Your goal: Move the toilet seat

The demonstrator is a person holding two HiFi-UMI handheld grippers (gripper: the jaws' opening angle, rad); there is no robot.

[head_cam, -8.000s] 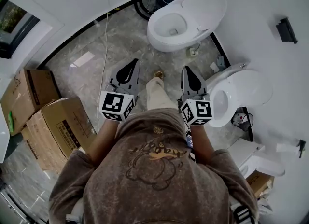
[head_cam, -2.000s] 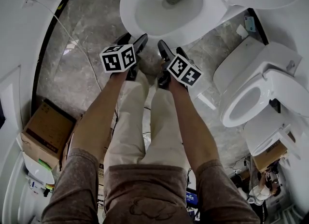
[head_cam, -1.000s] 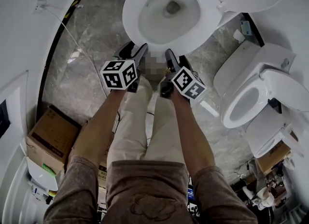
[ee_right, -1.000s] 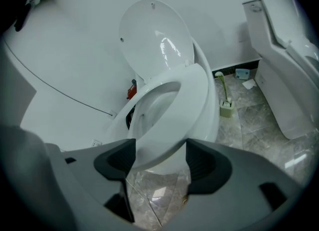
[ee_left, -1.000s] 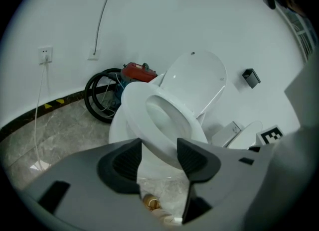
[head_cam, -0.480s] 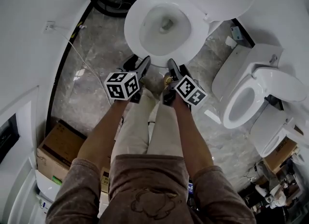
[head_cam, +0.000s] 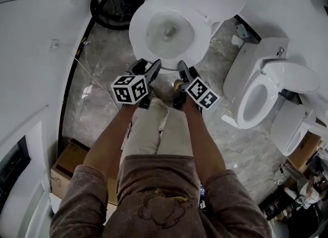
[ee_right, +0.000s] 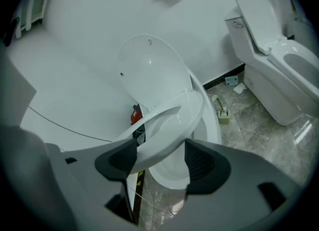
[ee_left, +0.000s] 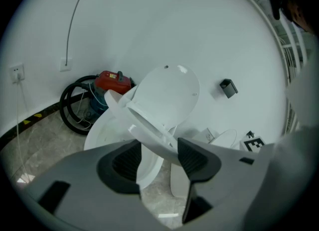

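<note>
Left gripper and right gripper each clamp the front rim of the white oval plastic toilet seat, tilted up off the white ceramic bowl; hinge lies straight ahead by the raised white lid, both hands equally near

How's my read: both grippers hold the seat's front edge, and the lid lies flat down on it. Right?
Not the lid: it stands raised behind the seat, as the left gripper view shows. The left gripper and right gripper do hold the seat's front edge.
</note>
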